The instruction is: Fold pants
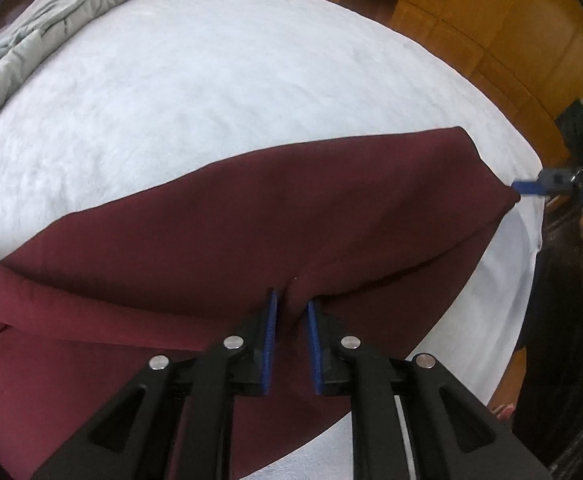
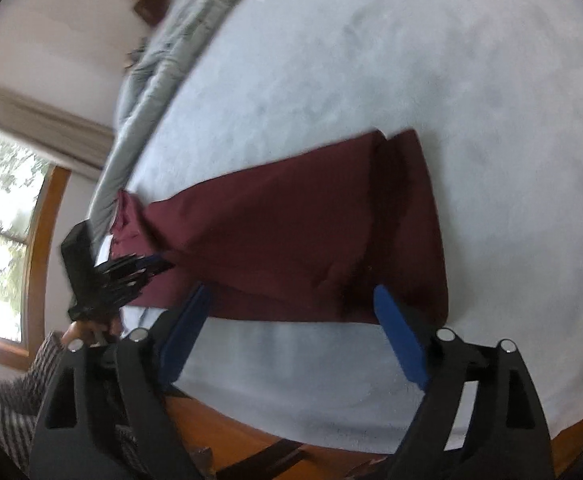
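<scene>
Closely first, on the left gripper (image 1: 290, 304): fingers (image 1: 269, 332) drawn almost together, pinching a small raised ridge of maroon cloth on the near long edge of the pants (image 1: 251, 216). Looks like a firm hold, with the fabric bunched upward in the narrow gap. Over on the right gripper (image 2: 291, 308): fingers (image 2: 397, 340) spread wide, holding nothing, tips just at the near edge of the cloth by one end; seen from the left wrist, touching or almost touching the end corner, cannot tell which. Outward from both: pants laid flat on the pale bed (image 1: 211, 80), close to its near side, long axis running crosswise to both pairs of fingers, from the rumpled end beside the grey duvet (image 1: 51, 20) to a squarer end where two layers sit slightly offset. Seems already doubled leg on leg. Probably the next fold carries one end along that long axis over the other, so needs the right fingers shut on the corner ahead of them, the nearer hand for that end. Risk: layers sliding apart under a one-sided pull.
</scene>
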The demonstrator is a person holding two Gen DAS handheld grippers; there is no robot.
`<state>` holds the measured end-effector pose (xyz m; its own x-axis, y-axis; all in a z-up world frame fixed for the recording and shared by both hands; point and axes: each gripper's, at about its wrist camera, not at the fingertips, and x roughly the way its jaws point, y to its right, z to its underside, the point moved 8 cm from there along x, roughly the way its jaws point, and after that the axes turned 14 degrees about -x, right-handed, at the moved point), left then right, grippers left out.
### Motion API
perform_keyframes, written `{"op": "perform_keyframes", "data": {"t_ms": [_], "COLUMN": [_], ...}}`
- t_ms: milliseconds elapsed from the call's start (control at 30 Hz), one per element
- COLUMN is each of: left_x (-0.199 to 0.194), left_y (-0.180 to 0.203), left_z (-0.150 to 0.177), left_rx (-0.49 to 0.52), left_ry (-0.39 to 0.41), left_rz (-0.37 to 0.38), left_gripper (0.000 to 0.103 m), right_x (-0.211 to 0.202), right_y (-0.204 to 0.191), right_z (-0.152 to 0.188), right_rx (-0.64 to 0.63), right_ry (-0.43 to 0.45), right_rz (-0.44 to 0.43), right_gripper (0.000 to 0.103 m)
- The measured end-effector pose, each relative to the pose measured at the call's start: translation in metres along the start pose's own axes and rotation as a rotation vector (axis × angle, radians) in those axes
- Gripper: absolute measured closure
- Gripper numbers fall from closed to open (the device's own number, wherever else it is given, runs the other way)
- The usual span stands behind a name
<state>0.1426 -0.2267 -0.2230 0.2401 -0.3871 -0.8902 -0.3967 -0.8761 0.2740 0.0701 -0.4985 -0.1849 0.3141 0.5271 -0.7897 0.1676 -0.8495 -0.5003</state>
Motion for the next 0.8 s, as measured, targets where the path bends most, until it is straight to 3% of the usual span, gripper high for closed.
{"op": "perform_keyframes", "data": {"t_ms": [67, 133, 200, 233, 267, 367, 500, 633, 733, 800], "left_x": [0.001, -0.003, -0.003, -0.002, -0.002, -0.015, -0.036, -0.043, -0.017, -0.002], "left_y": [-0.004, -0.011, -0.012, -0.011, -0.009, -0.011, 0.01, 0.036, 0.039, 0.033], "left_z": [0.001, 0.003, 0.004, 0.004, 0.005, 0.009, 0.011, 0.024, 0.039, 0.046], "left_rx": [-0.016, -0.027, -0.033, -0.037, -0.045, -0.051, 0.026, 0.084, 0.102, 0.064], "left_ry": [0.0, -0.006, -0.003, -0.002, -0.004, 0.004, 0.053, 0.048, -0.007, -0.03], "left_rz": [0.005, 0.007, 0.004, 0.001, 0.002, 0.01, -0.001, 0.003, -0.038, -0.037], "left_gripper": [0.088, 0.086, 0.086, 0.086, 0.087, 0.087, 0.087, 0.086, 0.086, 0.086], "right_x": [0.009, 0.017, 0.025, 0.03, 0.031, 0.016, -0.032, -0.03, 0.006, 0.013], "right_y": [0.008, 0.009, 0.007, 0.005, 0.007, 0.008, -0.003, 0.009, 0.032, 0.034], "right_z": [0.001, 0.002, 0.0, -0.001, 0.003, -0.004, -0.018, -0.004, 0.02, 0.021], "right_rx": [0.058, 0.113, 0.128, 0.132, 0.142, 0.145, 0.074, 0.017, 0.069, 0.076], "right_ry": [-0.02, -0.004, -0.012, -0.026, -0.032, 0.018, 0.113, 0.018, -0.109, -0.102], "right_rz": [0.01, -0.053, -0.07, -0.076, -0.092, -0.109, -0.067, 0.116, 0.185, 0.193], "right_gripper": [0.018, 0.019, 0.048, 0.073, 0.077, 0.081, 0.082, 0.082, 0.082, 0.081]}}
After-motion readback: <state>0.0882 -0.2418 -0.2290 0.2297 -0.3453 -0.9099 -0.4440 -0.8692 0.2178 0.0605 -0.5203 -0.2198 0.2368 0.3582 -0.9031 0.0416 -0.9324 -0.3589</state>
